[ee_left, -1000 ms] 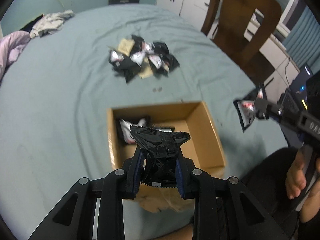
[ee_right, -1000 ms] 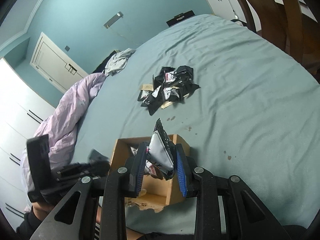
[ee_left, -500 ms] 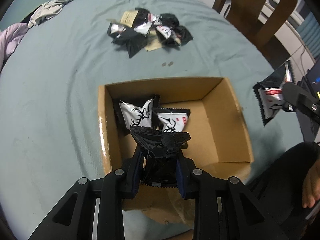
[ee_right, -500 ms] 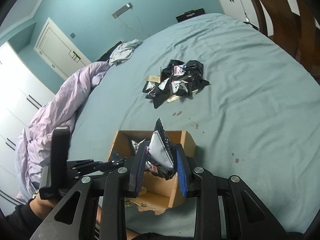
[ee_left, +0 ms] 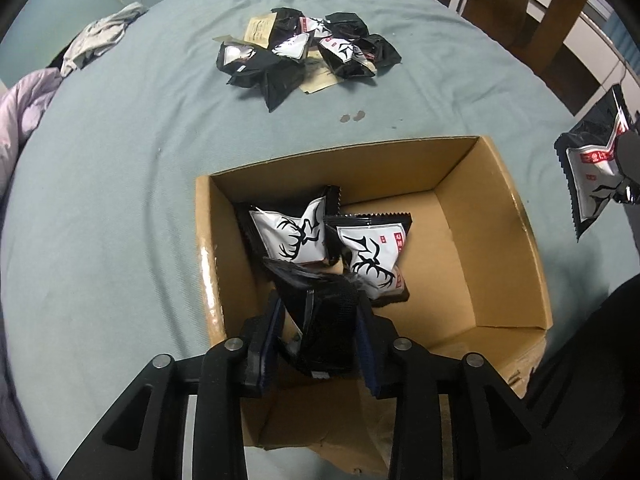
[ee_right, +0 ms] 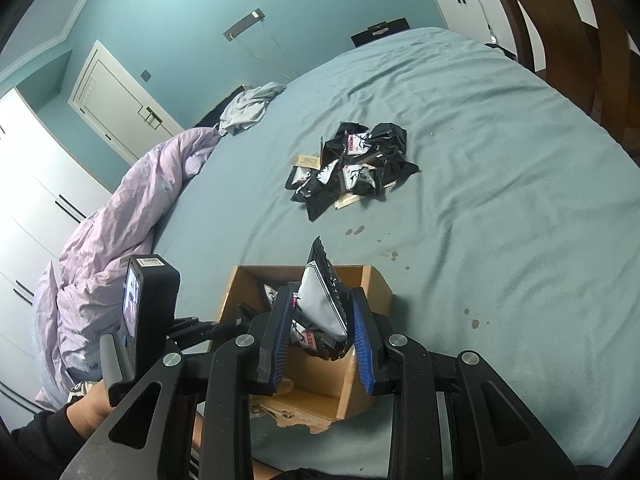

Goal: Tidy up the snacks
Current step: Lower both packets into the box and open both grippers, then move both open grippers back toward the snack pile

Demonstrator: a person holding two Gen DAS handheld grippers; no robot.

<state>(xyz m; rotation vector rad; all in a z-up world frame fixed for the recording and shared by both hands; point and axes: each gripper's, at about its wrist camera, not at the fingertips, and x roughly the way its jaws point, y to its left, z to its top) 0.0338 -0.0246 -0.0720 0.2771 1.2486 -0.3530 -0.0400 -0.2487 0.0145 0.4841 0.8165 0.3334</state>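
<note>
A teal bedsheet (ee_left: 120,200) carries an open cardboard box (ee_left: 516,216), with a heap of loose snack packets (ee_left: 304,56) lying beyond the box's far wall. Over the box's near-left corner, the left gripper (ee_left: 318,328) has just been opening, a black packet (ee_left: 320,316) between its loosened jaws above two deer-printed packets (ee_left: 332,240) on the box floor. Right of the box, the right gripper (ee_right: 320,320) stays clamped on a white-faced packet (ee_right: 320,300).

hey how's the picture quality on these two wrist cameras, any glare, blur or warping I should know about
Left wrist view: heavy fisheye bowing with dark corners, dim even light, a glossy glare strip on the cardboard box left wall, and the black packet between the left gripper fingers reads as a dark mass. Right wrist view: same warping, brighter; the loose snack pile looks sharp, and the nearby left-hand gripper body looms large.
</note>
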